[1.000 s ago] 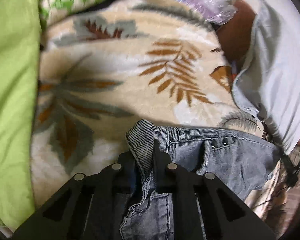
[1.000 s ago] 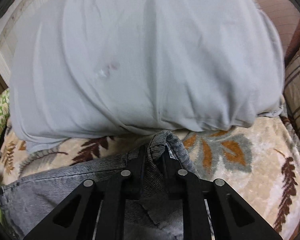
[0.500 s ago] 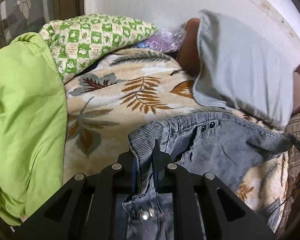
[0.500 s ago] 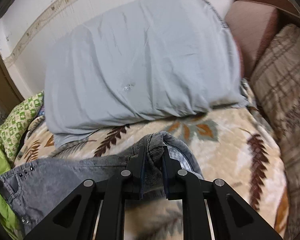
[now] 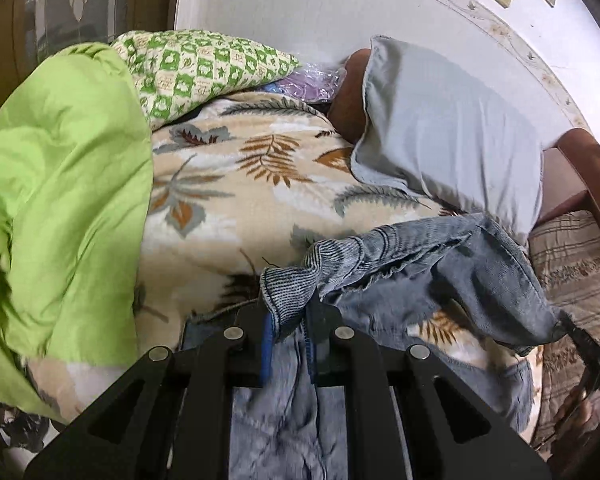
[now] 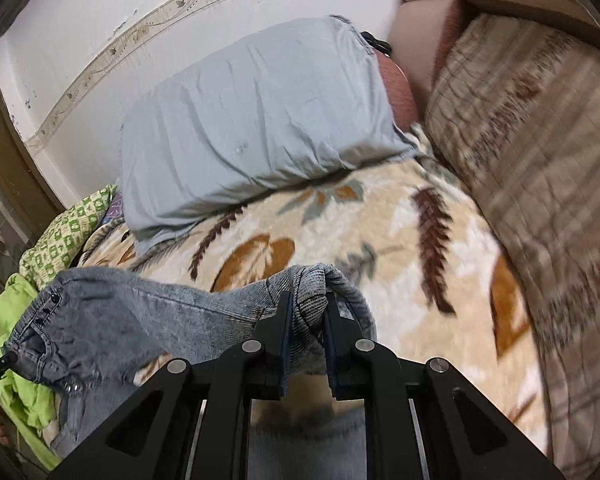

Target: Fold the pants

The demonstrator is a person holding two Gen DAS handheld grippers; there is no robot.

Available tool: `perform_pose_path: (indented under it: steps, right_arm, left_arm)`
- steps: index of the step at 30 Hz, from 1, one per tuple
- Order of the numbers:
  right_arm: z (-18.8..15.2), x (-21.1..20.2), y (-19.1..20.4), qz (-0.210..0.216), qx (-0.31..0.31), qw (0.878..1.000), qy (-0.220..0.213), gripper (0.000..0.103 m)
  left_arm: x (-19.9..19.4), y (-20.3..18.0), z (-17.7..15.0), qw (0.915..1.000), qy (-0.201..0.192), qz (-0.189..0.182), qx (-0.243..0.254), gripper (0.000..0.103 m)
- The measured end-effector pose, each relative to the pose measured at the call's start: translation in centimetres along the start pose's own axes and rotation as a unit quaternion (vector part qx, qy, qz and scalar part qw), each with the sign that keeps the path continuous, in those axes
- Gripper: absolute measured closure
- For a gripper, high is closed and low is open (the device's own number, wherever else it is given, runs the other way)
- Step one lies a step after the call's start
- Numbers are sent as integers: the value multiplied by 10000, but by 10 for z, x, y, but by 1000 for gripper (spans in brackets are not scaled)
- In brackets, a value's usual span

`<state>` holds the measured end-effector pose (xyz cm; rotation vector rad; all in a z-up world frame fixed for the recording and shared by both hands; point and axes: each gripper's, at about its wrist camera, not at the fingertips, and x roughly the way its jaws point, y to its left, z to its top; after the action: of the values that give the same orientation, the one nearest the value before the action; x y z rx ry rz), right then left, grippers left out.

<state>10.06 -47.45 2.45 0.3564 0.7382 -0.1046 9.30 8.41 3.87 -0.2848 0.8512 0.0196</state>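
Observation:
Grey-blue denim pants (image 5: 440, 264) hang stretched between both grippers above a leaf-patterned blanket (image 5: 228, 184). My left gripper (image 5: 290, 312) is shut on one ribbed corner of the waistband, the cloth bunched between its pads. In the right wrist view my right gripper (image 6: 306, 312) is shut on the other ribbed corner of the pants (image 6: 132, 316). The denim sags between the two grips and drapes down below the fingers. The tip of the right gripper (image 5: 580, 340) shows at the right edge of the left wrist view.
A grey pillow (image 6: 256, 120) leans on the white wall at the head of the bed. A bright green quilt (image 5: 60, 184) and a green checked cushion (image 5: 204, 68) lie at the left. A brown plaid blanket (image 6: 540, 152) lies on the right side.
Both grippers have pulled back from the pillow and risen, carrying the waistband with them. The pillow and wall now look farther off, and the pants hang clear of the blanket.

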Motion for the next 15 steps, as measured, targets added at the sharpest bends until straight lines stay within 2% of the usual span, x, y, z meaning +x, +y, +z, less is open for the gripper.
perform_pose_path:
  steps: [5,9,15]
  right_arm:
    - [-40,-29,-18,216,280,9994,-23,89]
    - [-73,-45,-26,185,324,9993,47,89]
    - [-125,-49,-43,63,461,9982,387,89]
  left_arm:
    - [-11,13,-27,9999,137,-70,-19,92]
    - [-12,29,-51,9994,311,-76,-110,93]
    - [14,55,-88,9957,869,165,-286,94]
